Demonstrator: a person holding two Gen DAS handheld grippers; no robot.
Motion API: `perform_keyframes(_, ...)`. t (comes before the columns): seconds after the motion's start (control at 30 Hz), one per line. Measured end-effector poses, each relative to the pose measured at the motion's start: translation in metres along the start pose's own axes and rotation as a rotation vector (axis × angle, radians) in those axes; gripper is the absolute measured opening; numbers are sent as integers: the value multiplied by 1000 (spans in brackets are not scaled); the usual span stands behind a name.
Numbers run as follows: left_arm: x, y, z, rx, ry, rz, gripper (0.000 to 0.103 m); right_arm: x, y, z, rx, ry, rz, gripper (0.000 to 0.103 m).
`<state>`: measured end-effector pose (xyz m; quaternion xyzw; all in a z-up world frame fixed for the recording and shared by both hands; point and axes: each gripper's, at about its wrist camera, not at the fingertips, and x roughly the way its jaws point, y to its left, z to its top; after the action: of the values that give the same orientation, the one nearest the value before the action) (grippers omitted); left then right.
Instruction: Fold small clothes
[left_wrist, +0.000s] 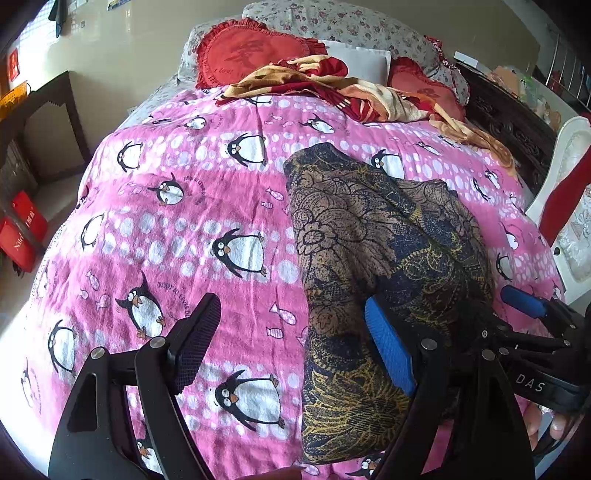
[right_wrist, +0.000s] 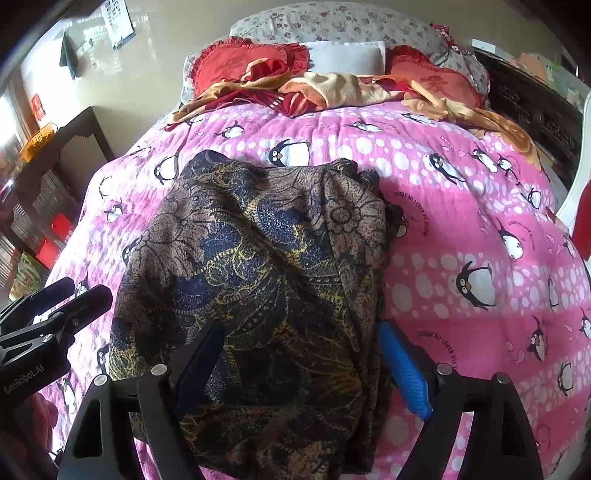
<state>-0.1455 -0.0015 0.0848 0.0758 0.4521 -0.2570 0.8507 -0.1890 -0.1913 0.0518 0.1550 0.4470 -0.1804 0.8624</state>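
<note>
Both tools angled down over bed. Left tool jaws apart, empty, above pink blanket; right tool jaws apart, straddling patterned garment's near edge, unclamped.

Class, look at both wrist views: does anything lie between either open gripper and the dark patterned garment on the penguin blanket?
Nothing visible does. The right gripper hangs open over the dark patterned garment, and the left gripper hangs open at its edge, with only bare penguin blanket beside it.
</note>
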Motion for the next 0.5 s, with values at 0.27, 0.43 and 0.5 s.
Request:
perform_keyframes(0.27, 2, 0, 0, 4, 4, 1, 81, 4, 3, 1, -6, 9, 1, 83)
perform_keyframes(0.43, 3, 0, 1, 2, 2, 3, 81, 7, 4, 2, -7, 14, 0, 83)
perform_keyframes(0.5, 4, 1, 1, -1, 0, 2, 81, 8, 4, 3, -5, 17, -2, 84)
